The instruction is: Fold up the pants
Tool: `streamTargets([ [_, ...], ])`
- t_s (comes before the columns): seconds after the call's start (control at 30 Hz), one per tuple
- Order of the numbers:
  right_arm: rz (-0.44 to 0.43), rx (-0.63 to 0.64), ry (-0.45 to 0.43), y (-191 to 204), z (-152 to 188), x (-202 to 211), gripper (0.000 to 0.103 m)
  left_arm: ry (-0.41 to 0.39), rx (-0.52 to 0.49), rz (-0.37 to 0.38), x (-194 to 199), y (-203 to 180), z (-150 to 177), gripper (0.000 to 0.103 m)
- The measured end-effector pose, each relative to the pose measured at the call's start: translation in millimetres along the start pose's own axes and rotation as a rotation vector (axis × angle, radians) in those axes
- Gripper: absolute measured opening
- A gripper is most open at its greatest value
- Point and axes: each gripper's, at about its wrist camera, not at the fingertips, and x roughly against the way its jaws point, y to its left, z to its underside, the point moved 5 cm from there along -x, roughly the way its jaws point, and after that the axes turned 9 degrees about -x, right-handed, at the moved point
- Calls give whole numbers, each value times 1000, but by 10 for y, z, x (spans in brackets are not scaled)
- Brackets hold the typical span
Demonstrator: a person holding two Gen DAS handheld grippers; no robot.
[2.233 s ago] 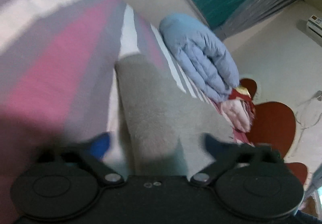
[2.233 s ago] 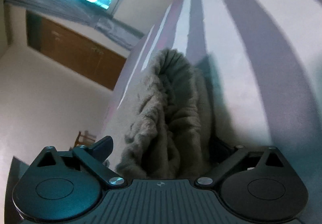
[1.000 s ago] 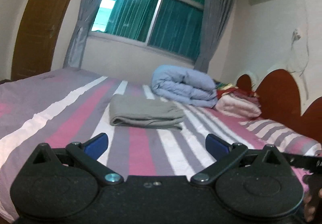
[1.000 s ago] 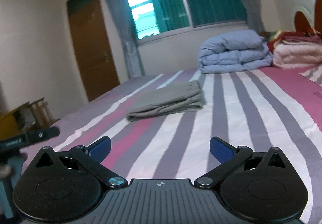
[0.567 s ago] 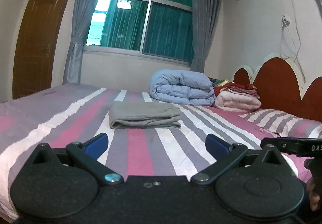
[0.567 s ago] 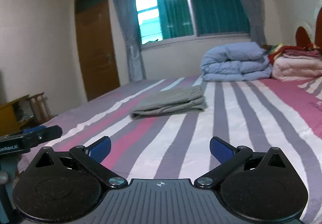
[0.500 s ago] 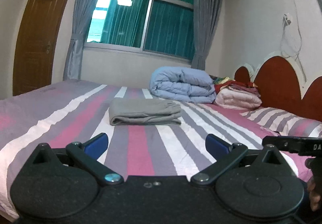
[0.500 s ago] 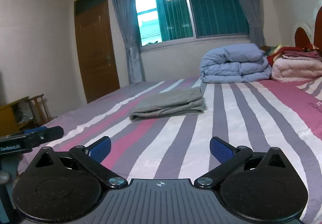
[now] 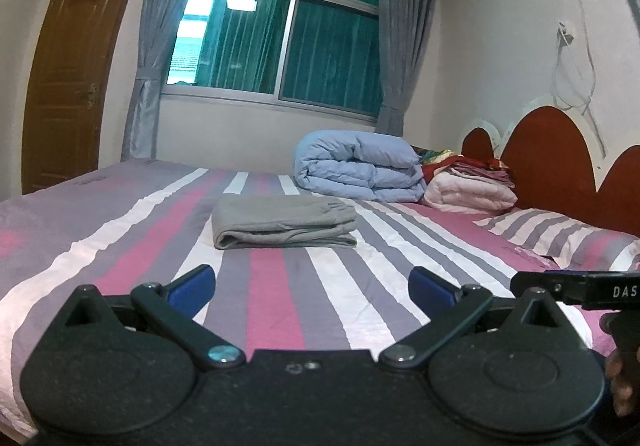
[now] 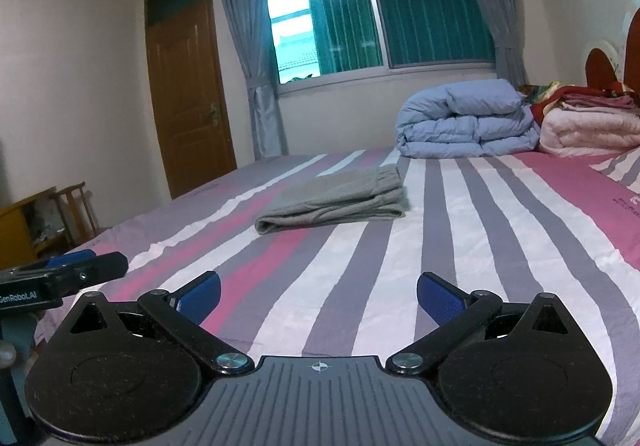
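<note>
Left gripper (image 9: 311, 286) spread wide, blue fingers (image 9: 192, 284) clear of everything, low over the bed (image 9: 276, 294). Right gripper (image 10: 319, 292) likewise wide apart and empty, seen again as a dark bar cut off at the right edge of the left view, lettering only partly legible. Part of a hand (image 9: 620, 386) dim at that same edge. Ahead, well clear of both grippers, grey pants (image 9: 283, 221) folded into a flat stack on the striped cover, layered edge facing the cameras. Beyond, a rolled blue duvet (image 9: 360, 165) touching a pile of blankets (image 9: 468, 189), top layers hard to tell apart. Headboard (image 9: 552, 157) cut off at right. Behind: window (image 9: 288, 45), curtains, door (image 10: 188, 93). Shelf and chair (image 10: 76, 209) dim at the right view's left edge.
</note>
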Motion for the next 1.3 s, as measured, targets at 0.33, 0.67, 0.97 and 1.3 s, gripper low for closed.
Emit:
streamTargets([
  [0.33,2,-5,3,-43,-7,-2,103,-4,-4,22,3,-3,16,97],
  [0.67,6,-7,11,-123,-8,-14,103,-5,-3,27,-1,17,15,97],
  [0.97,5,-7,11,-131,-6,-11,103,-5,-3,28,0,19,14,97],
  [1.3,5,-7,10,-140,2,-8,103,-6,-3,26,3,16,12,97],
])
